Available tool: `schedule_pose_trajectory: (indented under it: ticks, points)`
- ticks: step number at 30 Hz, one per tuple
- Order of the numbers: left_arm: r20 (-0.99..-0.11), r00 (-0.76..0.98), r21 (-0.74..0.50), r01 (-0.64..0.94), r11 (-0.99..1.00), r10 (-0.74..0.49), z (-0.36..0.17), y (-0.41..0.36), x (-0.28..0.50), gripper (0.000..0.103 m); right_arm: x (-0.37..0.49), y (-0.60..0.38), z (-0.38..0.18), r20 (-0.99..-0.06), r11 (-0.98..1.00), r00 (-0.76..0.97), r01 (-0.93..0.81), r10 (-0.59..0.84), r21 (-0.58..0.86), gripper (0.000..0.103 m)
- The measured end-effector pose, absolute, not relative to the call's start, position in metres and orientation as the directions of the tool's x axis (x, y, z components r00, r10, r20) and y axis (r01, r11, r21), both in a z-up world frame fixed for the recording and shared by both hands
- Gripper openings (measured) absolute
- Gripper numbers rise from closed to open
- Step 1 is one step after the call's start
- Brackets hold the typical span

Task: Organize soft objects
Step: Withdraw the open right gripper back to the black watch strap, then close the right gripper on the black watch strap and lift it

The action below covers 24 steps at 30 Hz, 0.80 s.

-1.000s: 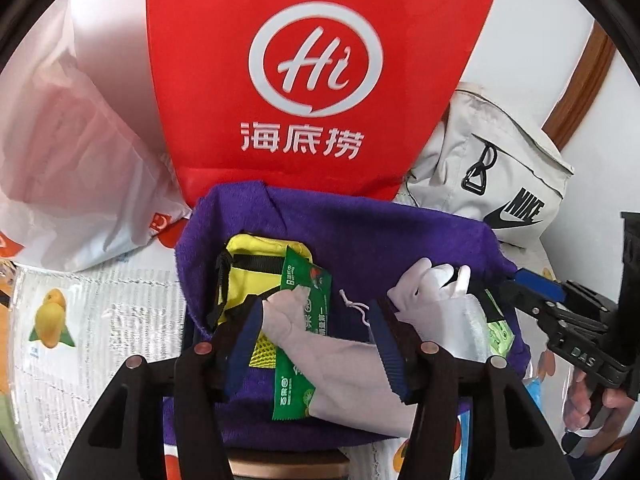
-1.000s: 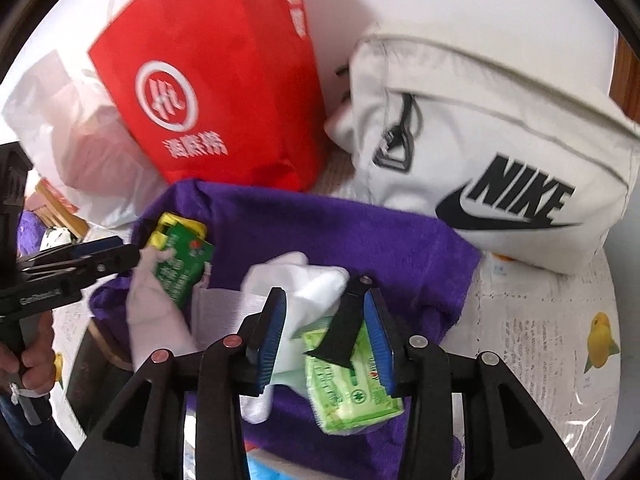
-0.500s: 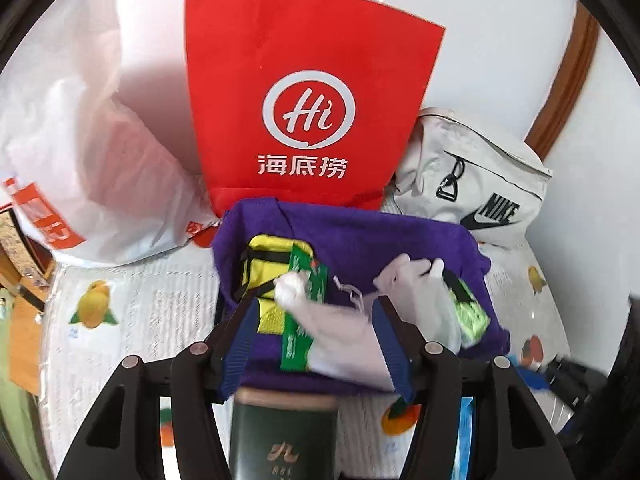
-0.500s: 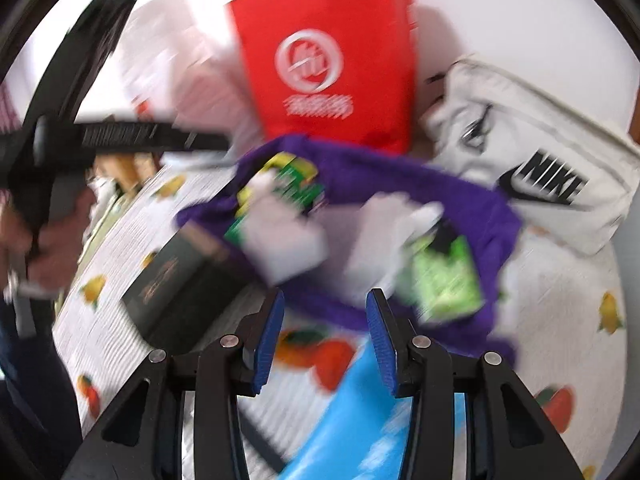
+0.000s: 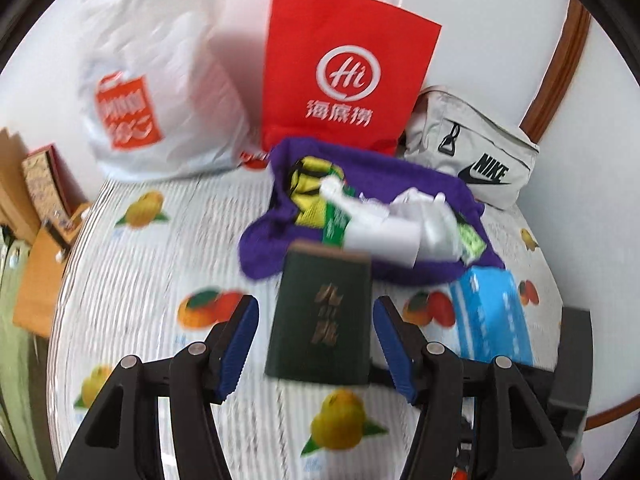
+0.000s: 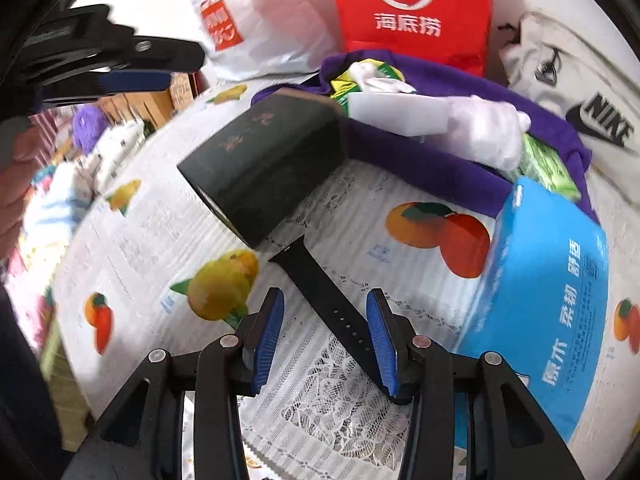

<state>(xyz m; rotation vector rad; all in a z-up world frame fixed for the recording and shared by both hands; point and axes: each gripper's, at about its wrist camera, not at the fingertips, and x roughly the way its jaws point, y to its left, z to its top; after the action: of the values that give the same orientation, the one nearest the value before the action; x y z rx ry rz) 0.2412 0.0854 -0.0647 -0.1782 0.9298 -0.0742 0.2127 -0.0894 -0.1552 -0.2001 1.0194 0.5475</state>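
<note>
We see a surface (image 5: 132, 280) under a fruit-print cloth, against a white wall (image 5: 500, 20). The red bag (image 5: 348, 80) and purple towel (image 5: 420, 184) sit at its back; blur hides the towel's contents. Both our tools are spread: the left tool (image 5: 314, 348) frames a dark box (image 5: 320, 316), the right tool (image 6: 325, 336) a black strap (image 6: 320, 292), untouched.
</note>
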Motion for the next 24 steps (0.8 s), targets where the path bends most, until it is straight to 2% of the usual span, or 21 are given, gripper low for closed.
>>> schedule_pose_trajectory:
  ticks: [9, 12, 15, 19, 22, 24]
  points:
    - [-0.787, 0.598, -0.225, -0.053, 0.973, -0.15, -0.079, 0.116, 0.208, 0.058, 0.22, -0.061, -0.177, -0.886, 0.84, 0.386, -0.543, 0.256, 0.006, 0.043]
    - [-0.782, 0.601, -0.243, -0.053, 0.969, -0.163, -0.082, 0.122, 0.207, 0.058, 0.225, -0.058, -0.179, -0.892, 0.846, 0.381, -0.533, 0.245, 0.005, 0.048]
    - [-0.778, 0.602, -0.259, -0.048, 0.965, -0.179, -0.085, 0.125, 0.207, 0.058, 0.228, -0.059, -0.18, -0.891, 0.861, 0.388, -0.509, 0.235, 0.006, 0.048]
    - [-0.779, 0.597, -0.266, -0.037, 0.963, -0.192, -0.088, 0.126, 0.206, 0.058, 0.228, -0.062, -0.18, -0.89, 0.876, 0.403, -0.483, 0.213, -0.009, 0.03]
    - [-0.774, 0.6, -0.27, -0.026, 0.963, -0.201, -0.088, 0.125, 0.204, 0.058, 0.229, -0.069, -0.178, -0.9, 0.891, 0.38, -0.453, 0.213, 0.02, 0.023]
    - [-0.771, 0.603, -0.275, -0.021, 0.961, -0.207, -0.088, 0.125, 0.2, 0.058, 0.229, -0.07, -0.177, -0.907, 0.897, 0.361, -0.439, 0.216, 0.039, 0.023]
